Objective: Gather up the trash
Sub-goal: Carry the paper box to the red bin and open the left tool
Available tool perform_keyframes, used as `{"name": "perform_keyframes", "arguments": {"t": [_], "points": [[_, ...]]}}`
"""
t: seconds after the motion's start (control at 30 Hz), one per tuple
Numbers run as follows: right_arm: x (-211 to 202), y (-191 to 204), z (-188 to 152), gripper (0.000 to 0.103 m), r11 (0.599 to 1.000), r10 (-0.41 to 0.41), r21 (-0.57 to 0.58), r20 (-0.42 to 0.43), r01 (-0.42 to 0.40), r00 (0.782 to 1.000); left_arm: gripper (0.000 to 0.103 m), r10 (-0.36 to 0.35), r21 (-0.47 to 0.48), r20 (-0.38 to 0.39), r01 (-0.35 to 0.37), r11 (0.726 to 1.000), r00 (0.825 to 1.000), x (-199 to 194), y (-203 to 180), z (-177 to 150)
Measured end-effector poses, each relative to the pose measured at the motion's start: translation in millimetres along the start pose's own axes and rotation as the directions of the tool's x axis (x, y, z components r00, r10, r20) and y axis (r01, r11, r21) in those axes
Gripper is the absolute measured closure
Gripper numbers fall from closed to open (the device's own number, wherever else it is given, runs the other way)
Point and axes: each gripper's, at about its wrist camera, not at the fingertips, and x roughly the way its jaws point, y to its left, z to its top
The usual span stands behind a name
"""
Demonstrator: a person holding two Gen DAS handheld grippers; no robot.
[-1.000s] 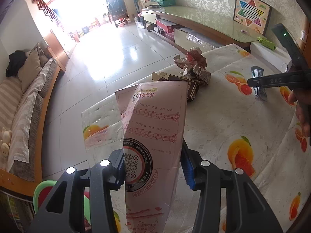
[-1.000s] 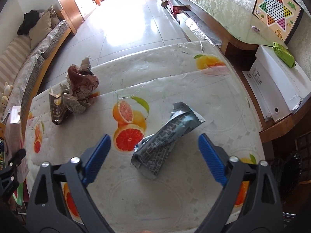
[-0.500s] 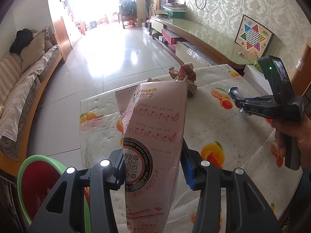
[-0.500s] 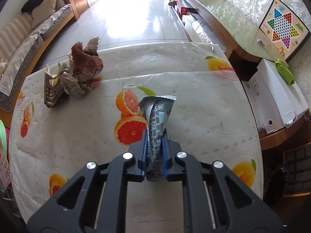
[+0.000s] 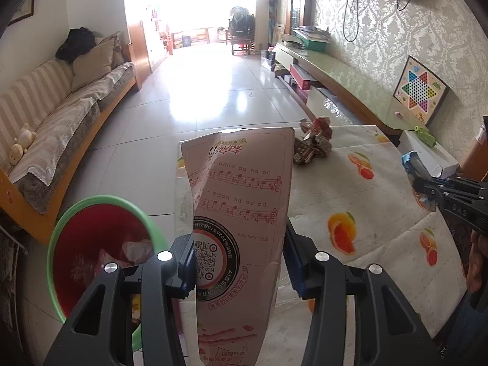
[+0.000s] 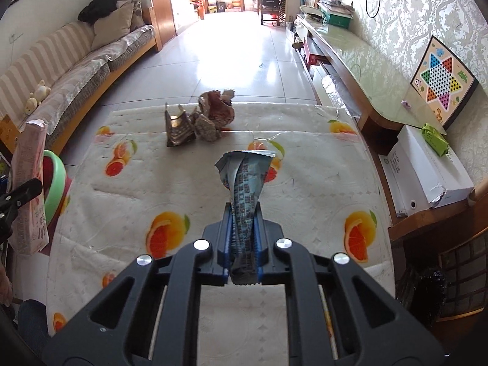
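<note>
My left gripper (image 5: 239,244) is shut on a flat pink carton (image 5: 241,207) printed with music notes, held upright beside the table's left edge. It also shows in the right wrist view (image 6: 29,189). A red bin with a green rim (image 5: 91,244) stands on the floor just left of it, with some trash inside. My right gripper (image 6: 243,228) is shut on a grey-blue foil wrapper (image 6: 245,183), lifted above the table. Crumpled paper and a small dark box (image 6: 201,122) lie at the table's far edge.
The table (image 6: 305,183) has a white cloth with orange-fruit prints. A white box (image 6: 427,167) sits to its right beside a long sideboard (image 6: 366,70). A sofa (image 5: 61,116) lines the left wall. The bin shows at the table's left in the right wrist view (image 6: 56,189).
My right gripper closed on the foil wrapper and lifted it off the table. My left gripper carried the pink carton back and left, bringing the bin into view.
</note>
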Motion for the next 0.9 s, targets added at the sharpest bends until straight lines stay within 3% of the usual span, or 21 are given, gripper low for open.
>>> {"name": "perform_keyframes", "arguments": {"t": [0.37, 0.67, 0.7, 0.73, 0.8, 0.9], "points": [[-16.2, 90.1, -11.5, 0.091, 0.985, 0.116, -0.125, -0.007, -0.116, 0.993, 0.058, 0.156, -0.155, -0.052, -0.162, 0.975, 0.986, -4.9, 130.7, -26.4], [-19.9, 178.9, -16.1, 0.091, 0.953, 0.173, -0.248, -0.025, -0.174, 0.985, 0.056, 0.112, -0.229, -0.098, -0.132, 0.964, 0.989, 17.8, 175.3, -38.3], [-20.0, 185.6, -14.9, 0.091, 0.950, 0.178, -0.255, -0.026, -0.179, 0.984, 0.045, 0.108, -0.232, -0.105, -0.130, 0.964, 0.989, 19.2, 176.2, -42.0], [-20.2, 193.0, -13.9, 0.091, 0.947, 0.184, -0.263, -0.026, -0.184, 0.983, 0.026, 0.110, -0.238, -0.101, -0.132, 0.962, 0.989, 19.0, 177.4, -44.7], [-21.0, 206.5, -11.8, 0.091, 0.941, 0.196, -0.277, -0.027, -0.196, 0.980, 0.018, 0.117, -0.260, -0.068, -0.131, 0.957, 0.991, 13.3, 180.8, -49.3], [-21.9, 224.1, -8.2, 0.091, 0.932, 0.209, -0.298, -0.026, -0.207, 0.978, 0.018, 0.110, -0.301, -0.047, -0.119, 0.946, 0.993, 4.4, 185.2, -56.4]]}}
